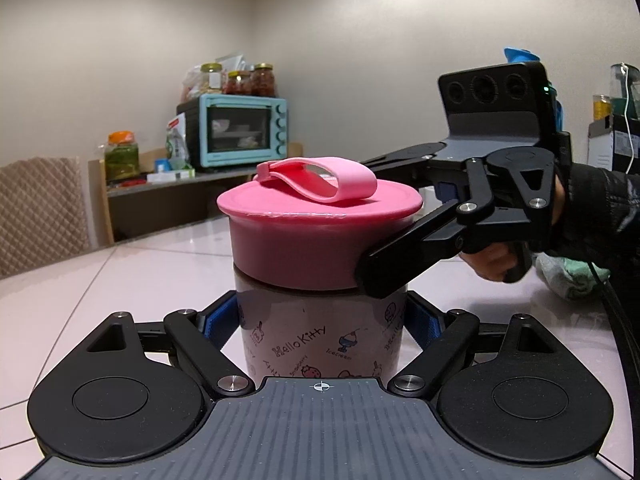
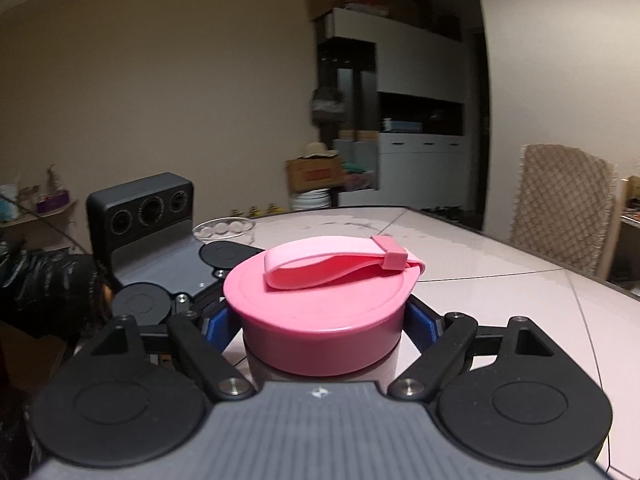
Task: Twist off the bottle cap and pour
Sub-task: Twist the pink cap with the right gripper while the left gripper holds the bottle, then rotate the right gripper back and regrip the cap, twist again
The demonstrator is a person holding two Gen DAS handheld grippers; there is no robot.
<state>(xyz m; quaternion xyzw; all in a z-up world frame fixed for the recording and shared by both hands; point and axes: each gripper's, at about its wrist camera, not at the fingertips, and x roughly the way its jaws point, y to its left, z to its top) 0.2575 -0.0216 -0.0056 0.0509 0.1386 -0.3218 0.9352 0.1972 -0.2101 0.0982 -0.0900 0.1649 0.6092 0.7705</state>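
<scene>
- Clearly early on: the cap [image 1: 320,236] sits fully down on the bottle [image 1: 320,340], with no gap showing at the seam, so I judge the unscrewing not yet done.
- The bottle stands upright on the counter [image 1: 120,276], well in from its edges.
- The left gripper [image 1: 320,322] has its fingers closed against the bottle's body, one blue pad on each side, bracing it.
- The right gripper [image 2: 322,322] has its fingers closed around the cap's wall from both sides; in the left view one finger [image 1: 400,264] lies along the cap's lower rim.
- The cap's strap [image 2: 336,266] lies folded flat on top, untouched.
- A glass dish [image 2: 224,229] stands beyond the left gripper, possibly where the pour goes; I cannot tell.
- Left to do, as I judge it: twist the cap off, lift it away, then tip the bottle.
</scene>
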